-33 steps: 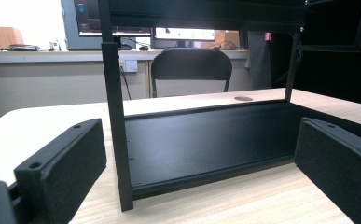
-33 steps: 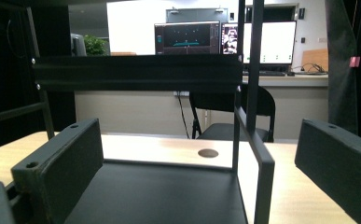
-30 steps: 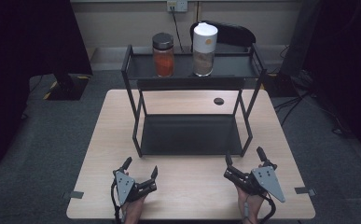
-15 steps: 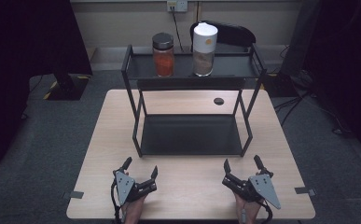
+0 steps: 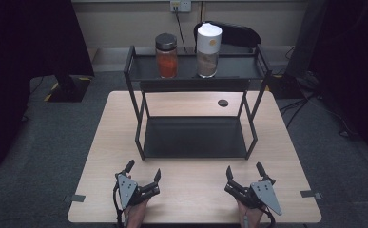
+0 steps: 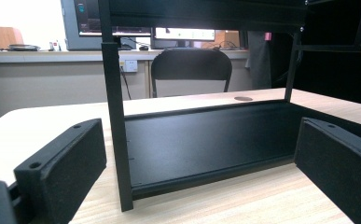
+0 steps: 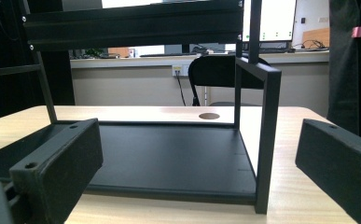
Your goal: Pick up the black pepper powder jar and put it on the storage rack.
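Rack (image 5: 194, 137) stands at the middle of the table (image 5: 101, 156), its lower tray near the front half, its top shelf toward the back edge. On that shelf a jar (image 5: 166, 55) sits left of a white canister (image 5: 208, 44), near each other. Left gripper (image 5: 143, 173) rests near the table's front edge, jaws spread wide and empty. Right gripper (image 5: 244, 172) rests by the same edge, jaws likewise apart, holding nothing. Both point at the rack, short of it.
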Demonstrator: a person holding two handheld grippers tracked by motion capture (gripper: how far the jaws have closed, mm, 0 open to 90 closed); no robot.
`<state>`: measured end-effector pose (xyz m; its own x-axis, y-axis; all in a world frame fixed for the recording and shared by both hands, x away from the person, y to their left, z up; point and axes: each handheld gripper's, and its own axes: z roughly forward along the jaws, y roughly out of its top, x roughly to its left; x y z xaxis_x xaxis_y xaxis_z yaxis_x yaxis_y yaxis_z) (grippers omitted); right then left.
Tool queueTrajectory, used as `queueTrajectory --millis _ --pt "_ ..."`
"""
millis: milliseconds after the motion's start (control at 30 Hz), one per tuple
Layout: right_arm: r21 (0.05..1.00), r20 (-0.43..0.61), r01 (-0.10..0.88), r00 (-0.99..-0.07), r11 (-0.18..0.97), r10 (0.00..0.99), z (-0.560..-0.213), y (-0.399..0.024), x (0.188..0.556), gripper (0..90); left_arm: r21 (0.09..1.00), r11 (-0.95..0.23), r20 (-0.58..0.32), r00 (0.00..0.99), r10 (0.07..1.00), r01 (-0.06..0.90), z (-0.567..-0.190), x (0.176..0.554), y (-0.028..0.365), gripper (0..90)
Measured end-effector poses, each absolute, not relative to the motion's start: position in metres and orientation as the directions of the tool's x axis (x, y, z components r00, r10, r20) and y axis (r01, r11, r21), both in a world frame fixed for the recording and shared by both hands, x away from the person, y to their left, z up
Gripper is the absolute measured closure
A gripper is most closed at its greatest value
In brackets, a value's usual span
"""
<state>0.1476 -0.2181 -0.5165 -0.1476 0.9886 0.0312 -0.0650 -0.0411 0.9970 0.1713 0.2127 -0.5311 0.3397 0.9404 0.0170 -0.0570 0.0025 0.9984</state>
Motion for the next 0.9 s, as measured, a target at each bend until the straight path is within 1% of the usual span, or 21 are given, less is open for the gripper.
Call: queueTrajectory --millis 467,900 --pt "0.998 0.041 -0.047 -0.133 -0.048 0.990 -0.530 -0.215 0.146 0.0 0.998 0.003 0.017 0.340 0.940 -0.057 -0.531 0.171 0.213 1.5" --pt "0.997 0.041 -0.060 -0.133 -0.049 0.990 -0.534 -0.215 0.146 0.0 0.998 0.003 0.017 0.340 0.940 -0.057 -0.531 0.171 0.213 1.5"
